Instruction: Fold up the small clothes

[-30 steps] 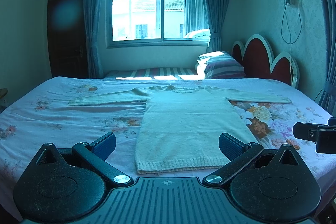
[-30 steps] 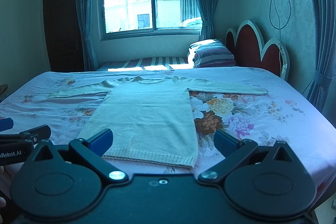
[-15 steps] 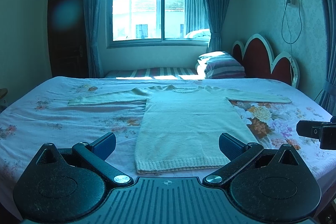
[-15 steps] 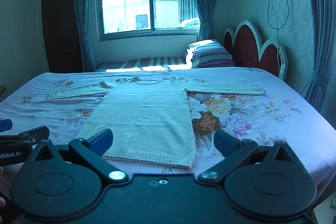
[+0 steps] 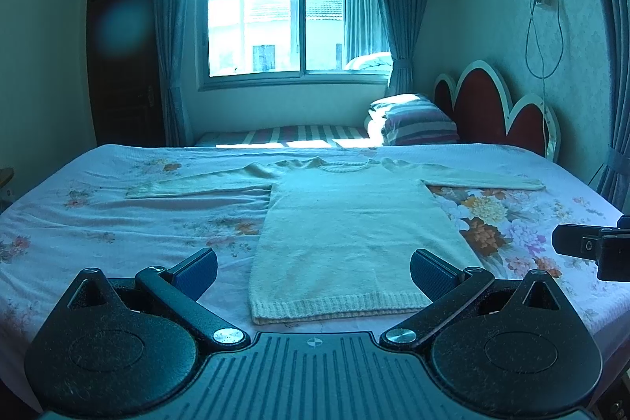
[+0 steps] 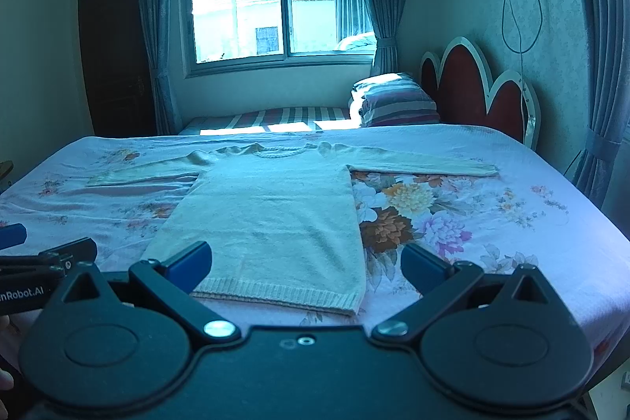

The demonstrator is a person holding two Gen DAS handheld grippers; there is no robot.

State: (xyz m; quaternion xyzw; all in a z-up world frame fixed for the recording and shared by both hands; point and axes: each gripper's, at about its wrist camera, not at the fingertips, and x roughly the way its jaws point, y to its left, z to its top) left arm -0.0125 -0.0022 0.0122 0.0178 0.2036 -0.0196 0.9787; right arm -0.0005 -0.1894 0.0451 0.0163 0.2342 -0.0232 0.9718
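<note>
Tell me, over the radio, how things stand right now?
Left tongs open, right tongs open, both empty. Sweater flat on bed, sleeves spread. Nothing blocking.

Home bedroom, bed (image 5: 118, 223), pillow (image 5: 413, 123), curtained window (image 5: 293, 6)

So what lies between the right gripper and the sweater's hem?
Nothing: in the right wrist view, only bare floral bedsheet separates the open right gripper from the sweater hem.

White lettering "nRobot.AI", cut off at left, on left gripper (image 6: 47, 262) body
</note>
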